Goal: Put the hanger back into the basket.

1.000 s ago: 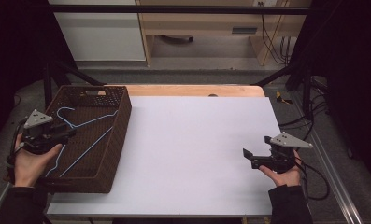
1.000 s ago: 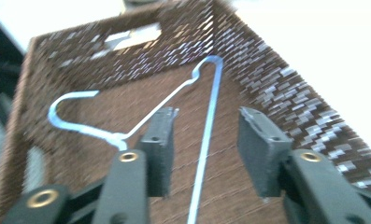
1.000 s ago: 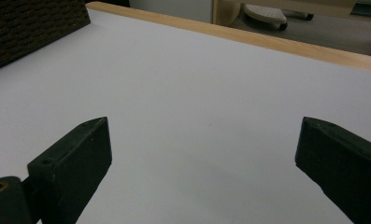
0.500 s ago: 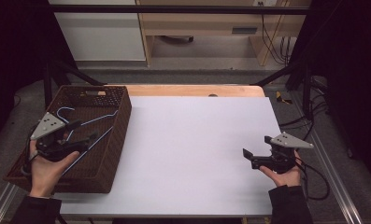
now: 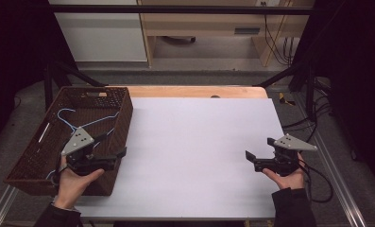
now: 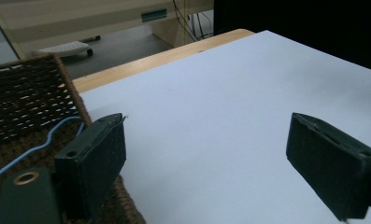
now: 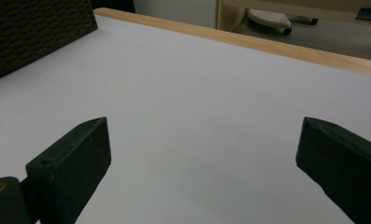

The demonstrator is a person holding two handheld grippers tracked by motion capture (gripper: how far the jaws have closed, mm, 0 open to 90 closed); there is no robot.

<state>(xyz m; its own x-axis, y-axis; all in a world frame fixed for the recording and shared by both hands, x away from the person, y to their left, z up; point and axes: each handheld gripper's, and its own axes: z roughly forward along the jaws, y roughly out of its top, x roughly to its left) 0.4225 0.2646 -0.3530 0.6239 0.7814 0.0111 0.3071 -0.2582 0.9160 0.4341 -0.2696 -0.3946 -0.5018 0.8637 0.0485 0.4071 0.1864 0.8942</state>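
Note:
A dark brown wicker basket (image 5: 121,124) stands at the table's left, with thin blue wire hangers (image 5: 64,113) lying inside it. My left gripper (image 5: 113,146) hovers over the basket's near right rim and points toward the white tabletop. Its jaws have just been opening and now stand wide with nothing between them. The left gripper view shows the left gripper (image 6: 206,126) framing bare white surface, with the basket (image 6: 29,93) and a blue hanger wire (image 6: 38,147) beside its left jaw. My right gripper (image 5: 259,148) rests low at the table's right, open and empty, and the right gripper (image 7: 202,123) faces the basket (image 7: 33,32).
The white tabletop (image 5: 194,142) spreads between the two grippers, with a wooden edge strip (image 5: 194,91) along its far side. Beyond the table are pale cabinets and cables on the floor. A metal rail runs along the table's right side.
My left gripper has travelled right, from the basket's left side to its right rim, and its jaws have spread apart. The right gripper has stayed still.

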